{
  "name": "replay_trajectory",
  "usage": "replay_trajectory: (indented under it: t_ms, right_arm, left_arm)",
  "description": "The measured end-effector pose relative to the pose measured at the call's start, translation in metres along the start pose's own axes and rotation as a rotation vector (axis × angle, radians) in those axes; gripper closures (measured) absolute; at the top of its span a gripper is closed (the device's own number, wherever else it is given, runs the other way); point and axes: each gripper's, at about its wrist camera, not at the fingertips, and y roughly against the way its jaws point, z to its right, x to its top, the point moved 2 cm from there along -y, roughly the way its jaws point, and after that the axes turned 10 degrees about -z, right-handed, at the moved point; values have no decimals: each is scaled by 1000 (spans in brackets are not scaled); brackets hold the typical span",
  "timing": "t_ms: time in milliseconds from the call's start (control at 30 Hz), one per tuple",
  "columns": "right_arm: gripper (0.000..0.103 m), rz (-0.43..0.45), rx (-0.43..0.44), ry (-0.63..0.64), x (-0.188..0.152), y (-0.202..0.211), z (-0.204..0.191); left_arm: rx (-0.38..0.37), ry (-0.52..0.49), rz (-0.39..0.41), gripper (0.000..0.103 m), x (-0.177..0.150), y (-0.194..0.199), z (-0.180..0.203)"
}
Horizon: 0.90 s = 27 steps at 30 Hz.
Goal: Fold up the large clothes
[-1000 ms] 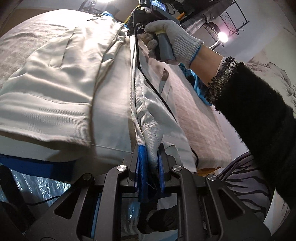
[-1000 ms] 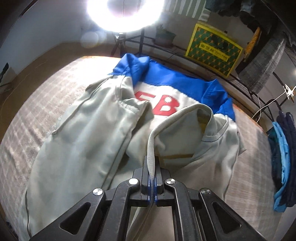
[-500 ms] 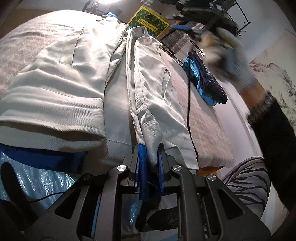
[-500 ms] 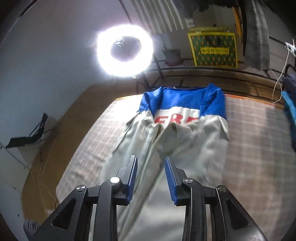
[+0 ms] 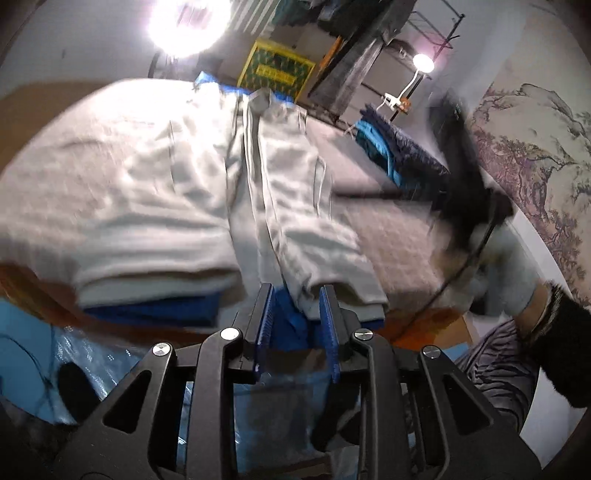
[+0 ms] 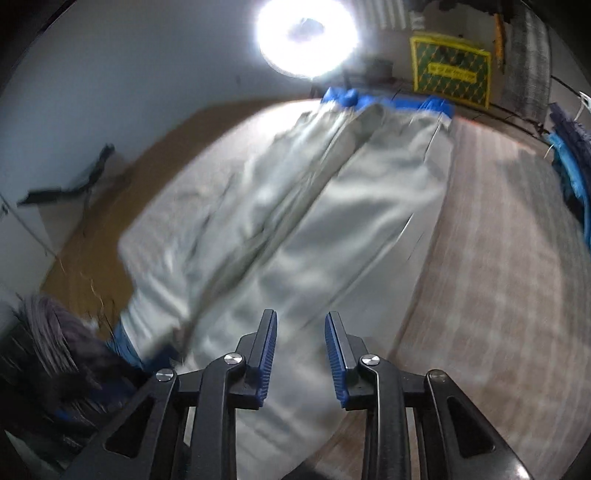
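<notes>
We judge the jacket (image 6: 332, 221) soft, light and floppy; we would grip its thick hem or collar. It is pale grey with blue trim, lying spread along the bed (image 6: 498, 295). Our left claw (image 5: 297, 314) and right claw (image 6: 301, 350) both gape, holding nothing.

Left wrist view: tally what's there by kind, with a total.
Hand-held grippers: 2 (left hand-held gripper, right hand-held gripper, blurred)
Grey-and-blue garments spread on the bed: 1 (jacket)
Dark-and-blue clothes piles: 1 (pile)
Yellow crates: 1 (crate)
Lamps: 2 (ring light, clip lamp)
Total: 7
</notes>
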Motion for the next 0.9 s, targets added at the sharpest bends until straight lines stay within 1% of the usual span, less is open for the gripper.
replay_trajectory:
  t_ms: [67,167,200,267,300,400,433,467,533,567,633,767,833,900]
  right_arm:
    - [78,-58,29,21,-13,-24,-12]
    - [78,-76,56,60,-26,-46,-32]
    - [78,-72,44,82,-31,-50,-41]
    - [79,-57,-23,178,-34,-55,-60]
    - [79,-55,-33,196,-34,-53,-63]
    - [80,-31,88,136,-27,-33,-51]
    - [77,-11,115,118,-23,-24,-45]
    - [72,19,146,94,-16,-10,-36]
    - [71,64,164,64,-5,6,-27]
    - [69,100,145,46,5,18,-15]
    - [67,135,106,30,23,31,-1]
    - [56,214,-4,-36,73,44,51]
    - [57,232,-33,-53,96,42,66]
    - [58,222,-37,-50,127,33,85]
  left_arm:
    - [14,-19,29,80,11,12,-2]
    - [43,-45,57,80,34,20,-8]
    - [51,-49,62,80,41,21,-11]
    - [62,-53,63,80,55,20,-19]
    - [70,-56,55,80,62,19,-23]
    - [62,-69,27,80,81,16,-34]
    - [58,-85,12,80,86,16,-36]
    - [56,-104,-4,80,92,13,-36]
    - [44,-124,-29,80,100,5,-35]
    - [31,-131,-51,80,104,-2,-33]
    - [1,-147,-88,80,106,-15,-26]
    - [-44,-204,-163,80,102,-46,-9]
    - [-74,-203,-199,80,97,-61,-5]
    - [-95,-196,-230,80,94,-74,-2]
